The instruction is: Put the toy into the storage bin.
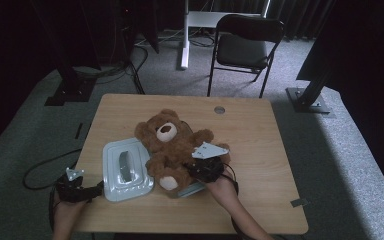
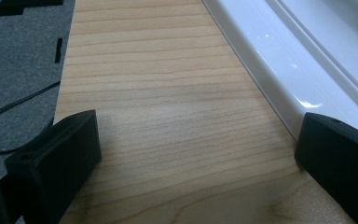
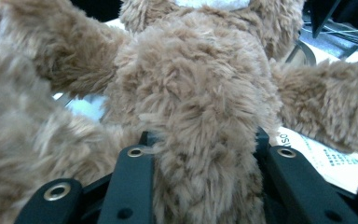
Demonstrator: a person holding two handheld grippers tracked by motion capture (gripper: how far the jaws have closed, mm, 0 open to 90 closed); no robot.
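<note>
A brown plush teddy bear [image 1: 172, 147] is lying on its back near the middle of the table [image 1: 260, 150], fur shaggy and mid-brown, with a pale muzzle and a pale sole showing on the foot nearest the person. Its long axis is running from the near edge toward the far edge, leaning a little leftward: the head is pointing toward the far left corner, the legs toward the near edge, and both arms are spreading out to the sides. Its left flank is overlapping the white lid [image 1: 125, 170], which is lying flat toward the near left corner with a grey handle on top.

The right gripper [image 1: 207, 170] is sitting against the bear's lower body; in the right gripper view its two black jaws are standing partly open on either side of a thick fold of the bear's fur [image 3: 200, 140], the plush filling the gap between them and pressing against both. A printed sheet [image 3: 326, 156] is lying under the bear's arm.

The left gripper [image 1: 75, 187] is resting at the near left edge, jaws standing wide apart over bare wood, holding nothing, the lid's rim [image 2: 279, 70] just beside one jaw.

The table is pale wood grain. Grey carpet is surrounding it, with a black folding chair [image 1: 245, 42] beyond the far edge and dark curtains behind.
</note>
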